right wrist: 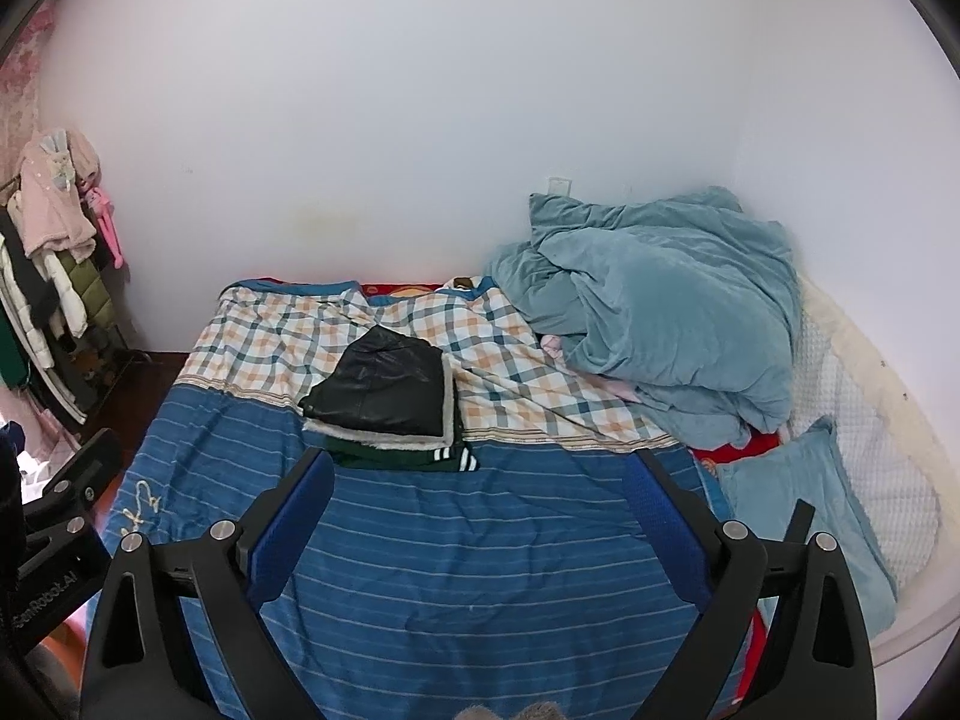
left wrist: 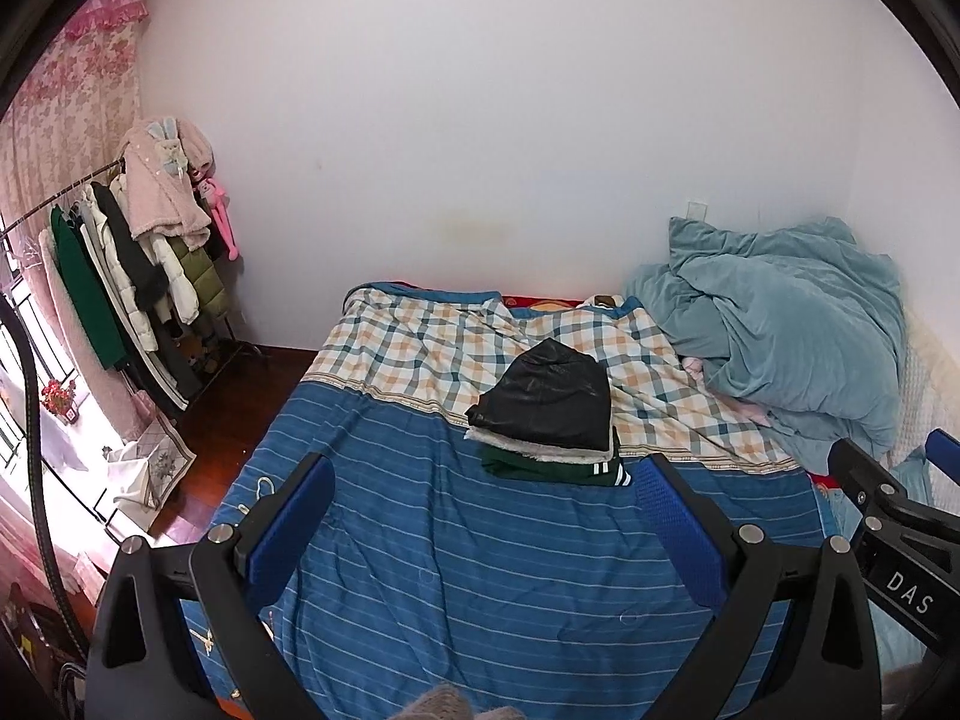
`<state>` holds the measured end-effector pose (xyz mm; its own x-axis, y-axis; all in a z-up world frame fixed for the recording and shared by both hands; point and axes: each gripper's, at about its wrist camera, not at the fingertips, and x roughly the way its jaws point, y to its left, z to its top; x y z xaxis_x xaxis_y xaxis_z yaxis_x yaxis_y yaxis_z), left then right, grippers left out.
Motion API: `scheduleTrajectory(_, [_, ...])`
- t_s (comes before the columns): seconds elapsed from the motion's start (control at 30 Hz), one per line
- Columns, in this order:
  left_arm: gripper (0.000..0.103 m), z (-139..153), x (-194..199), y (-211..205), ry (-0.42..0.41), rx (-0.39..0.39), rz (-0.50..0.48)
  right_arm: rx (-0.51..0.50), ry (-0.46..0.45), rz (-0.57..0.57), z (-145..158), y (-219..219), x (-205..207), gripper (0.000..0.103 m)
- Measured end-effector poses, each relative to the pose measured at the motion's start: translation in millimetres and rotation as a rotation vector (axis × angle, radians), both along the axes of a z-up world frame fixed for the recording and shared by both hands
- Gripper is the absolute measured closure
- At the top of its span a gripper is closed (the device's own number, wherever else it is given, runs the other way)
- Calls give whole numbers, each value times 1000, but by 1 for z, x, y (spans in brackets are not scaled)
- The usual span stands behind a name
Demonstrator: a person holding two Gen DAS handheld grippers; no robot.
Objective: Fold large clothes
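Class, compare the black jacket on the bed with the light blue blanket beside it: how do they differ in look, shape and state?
The black jacket is folded flat into a neat rectangle; the blue blanket is crumpled in a loose heap. The jacket looks shiny and dark; the blanket looks soft, matte and pale. The jacket tops a small stack of folded clothes; the blanket piles up against the wall. Both rest on the checked end of the bed.

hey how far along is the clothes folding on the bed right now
Done: a stack of three folded garments sits on the bed: black jacket on a fleecy cream layer on a dark green piece. In hand: nothing; the left gripper and right gripper hover with jaws open. Left: no unfolded garment is laid out; more hang on the rack.
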<state>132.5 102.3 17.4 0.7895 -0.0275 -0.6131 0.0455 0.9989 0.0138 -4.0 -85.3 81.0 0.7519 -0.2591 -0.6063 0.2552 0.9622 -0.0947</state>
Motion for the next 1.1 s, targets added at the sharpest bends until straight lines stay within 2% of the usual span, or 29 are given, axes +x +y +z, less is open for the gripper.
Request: scheduleTrajectory(1.1, [0,7,4,4,1,3,16,20,6,37,-4,3,9,4])
